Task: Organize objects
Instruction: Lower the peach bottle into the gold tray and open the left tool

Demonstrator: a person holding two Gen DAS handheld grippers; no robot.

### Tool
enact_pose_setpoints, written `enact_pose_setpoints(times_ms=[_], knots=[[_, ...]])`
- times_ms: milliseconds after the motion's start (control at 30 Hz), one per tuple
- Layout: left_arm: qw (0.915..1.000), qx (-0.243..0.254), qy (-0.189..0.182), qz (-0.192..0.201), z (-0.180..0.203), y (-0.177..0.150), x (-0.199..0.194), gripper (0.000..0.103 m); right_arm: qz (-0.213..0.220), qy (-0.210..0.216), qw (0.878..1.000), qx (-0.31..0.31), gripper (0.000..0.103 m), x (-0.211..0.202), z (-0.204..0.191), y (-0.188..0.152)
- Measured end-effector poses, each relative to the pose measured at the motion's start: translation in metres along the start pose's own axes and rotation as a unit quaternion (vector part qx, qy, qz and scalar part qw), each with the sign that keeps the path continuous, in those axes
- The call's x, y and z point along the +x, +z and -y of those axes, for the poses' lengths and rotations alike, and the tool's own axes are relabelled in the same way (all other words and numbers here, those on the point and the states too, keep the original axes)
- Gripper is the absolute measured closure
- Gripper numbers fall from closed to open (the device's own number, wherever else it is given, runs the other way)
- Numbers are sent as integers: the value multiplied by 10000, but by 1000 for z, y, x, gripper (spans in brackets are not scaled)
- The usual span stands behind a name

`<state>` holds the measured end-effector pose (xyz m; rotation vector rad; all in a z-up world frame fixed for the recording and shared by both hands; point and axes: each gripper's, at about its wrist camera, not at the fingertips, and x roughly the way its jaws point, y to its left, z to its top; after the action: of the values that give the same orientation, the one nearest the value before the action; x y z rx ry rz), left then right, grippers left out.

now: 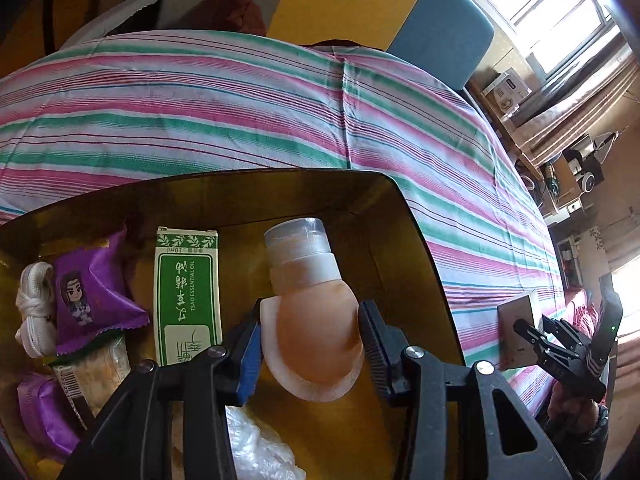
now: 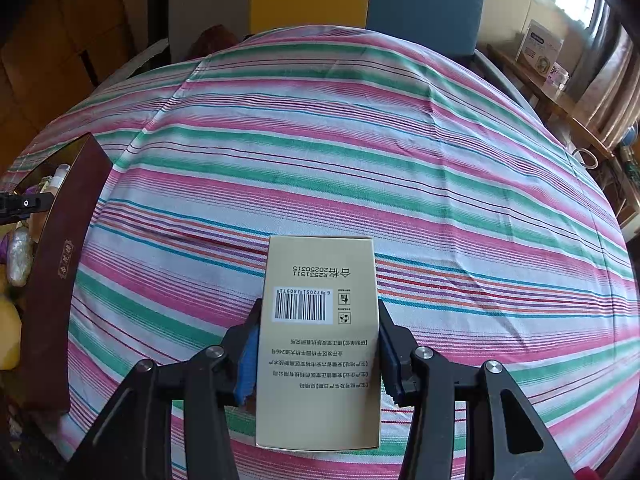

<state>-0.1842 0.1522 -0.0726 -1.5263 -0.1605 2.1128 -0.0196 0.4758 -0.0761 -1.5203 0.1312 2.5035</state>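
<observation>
My left gripper (image 1: 310, 344) clamps an orange squeeze bottle (image 1: 312, 316) above the brown box (image 1: 416, 248), which holds a green carton (image 1: 188, 296) and purple packets (image 1: 94, 292) to its left. My right gripper (image 2: 318, 354) grips a gold carton (image 2: 318, 344) over the striped cloth (image 2: 340, 160).

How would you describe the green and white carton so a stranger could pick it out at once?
Start at the brown open box on the striped cloth. Inside it, the green and white carton lies flat between a purple snack packet and the squeezy bottle in the left gripper. Only it reads "essential oil".
</observation>
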Motion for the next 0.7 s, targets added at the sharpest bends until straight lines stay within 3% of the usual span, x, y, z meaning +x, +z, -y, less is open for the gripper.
enact_pose_setpoints(times_ms=[433, 600, 700], knots=[[9998, 34, 194, -16, 1, 1, -11, 51, -3, 3, 10000, -1, 53, -1, 0, 1], [9992, 179, 319, 138, 7, -1, -25, 50, 7, -12, 10000, -20, 53, -2, 0, 2], [9966, 378, 584, 441, 17, -7, -46, 50, 17, -30, 10000, -40, 53, -1, 1, 2]])
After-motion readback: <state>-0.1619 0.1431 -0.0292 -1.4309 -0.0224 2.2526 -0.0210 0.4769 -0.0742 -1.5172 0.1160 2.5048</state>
